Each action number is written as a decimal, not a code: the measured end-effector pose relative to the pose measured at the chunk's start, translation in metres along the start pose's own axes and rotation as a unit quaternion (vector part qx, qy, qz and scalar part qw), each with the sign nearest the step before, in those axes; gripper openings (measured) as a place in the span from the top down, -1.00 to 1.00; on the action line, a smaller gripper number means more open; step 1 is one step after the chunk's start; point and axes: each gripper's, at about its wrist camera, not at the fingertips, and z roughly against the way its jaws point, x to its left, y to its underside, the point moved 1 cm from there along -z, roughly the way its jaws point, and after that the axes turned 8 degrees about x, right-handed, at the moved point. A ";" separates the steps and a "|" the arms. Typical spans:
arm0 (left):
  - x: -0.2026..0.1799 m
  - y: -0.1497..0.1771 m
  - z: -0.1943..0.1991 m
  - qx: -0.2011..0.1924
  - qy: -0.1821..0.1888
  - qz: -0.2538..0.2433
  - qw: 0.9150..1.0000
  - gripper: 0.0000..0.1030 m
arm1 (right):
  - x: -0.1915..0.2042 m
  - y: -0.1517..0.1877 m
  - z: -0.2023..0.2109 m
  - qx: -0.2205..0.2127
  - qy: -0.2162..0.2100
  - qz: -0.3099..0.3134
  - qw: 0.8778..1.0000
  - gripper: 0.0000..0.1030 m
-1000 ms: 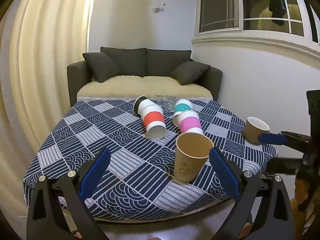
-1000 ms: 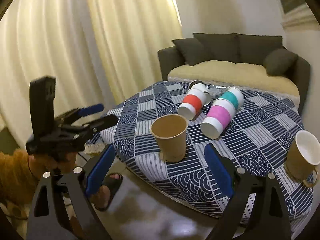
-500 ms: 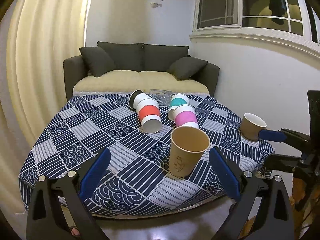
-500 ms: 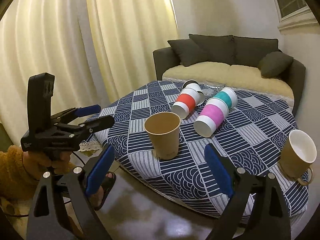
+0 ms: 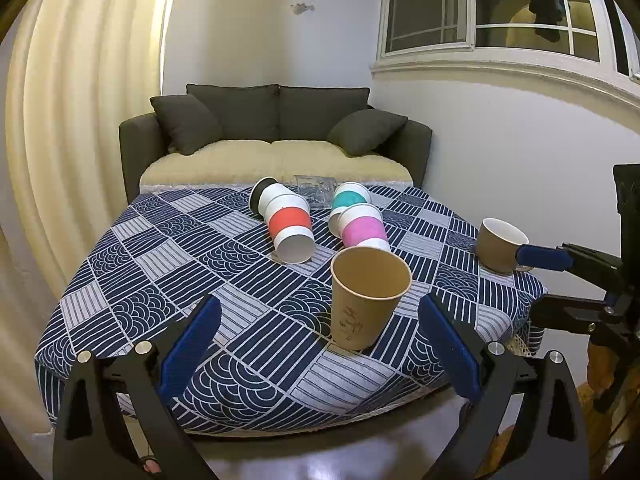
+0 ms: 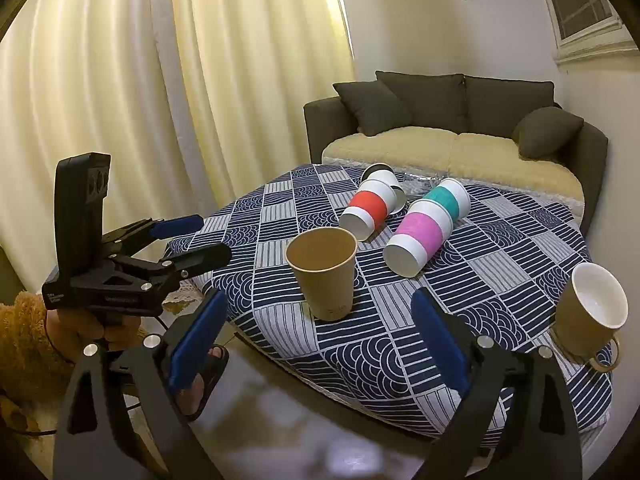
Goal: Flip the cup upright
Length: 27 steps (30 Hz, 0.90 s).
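Your paper cup point(image 5: 367, 296) stands upright near the desk's point(image 5: 160, 272) front edge. Both hand-held grippers are off the desk in front of it with fingers spread: the left point(image 5: 320, 356) holds nothing, nor does the right point(image 6: 316, 340). A red-banded cup point(image 5: 290, 226) and a pink one point(image 5: 362, 229) lie on their sides behind.

cup point(image 5: 366, 294): matt brown paper | tablecloth point(image 5: 168, 264): patterned woven cloth | floor point(image 6: 280, 432): glossy

You get no readable text: the print on the brown paper cup point(image 5: 366, 292) and the left gripper point(image 6: 182, 240) body label are too blurred.
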 end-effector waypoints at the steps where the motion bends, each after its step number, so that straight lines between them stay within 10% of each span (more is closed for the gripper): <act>1: 0.000 0.000 0.000 -0.001 0.000 0.000 1.000 -0.87 | 0.000 0.000 -0.001 0.001 0.000 -0.001 1.000 -0.80; 27: -0.002 0.000 -0.001 0.006 0.024 -0.003 1.000 -0.87 | -0.008 0.000 0.001 0.000 0.028 -0.005 1.000 -0.90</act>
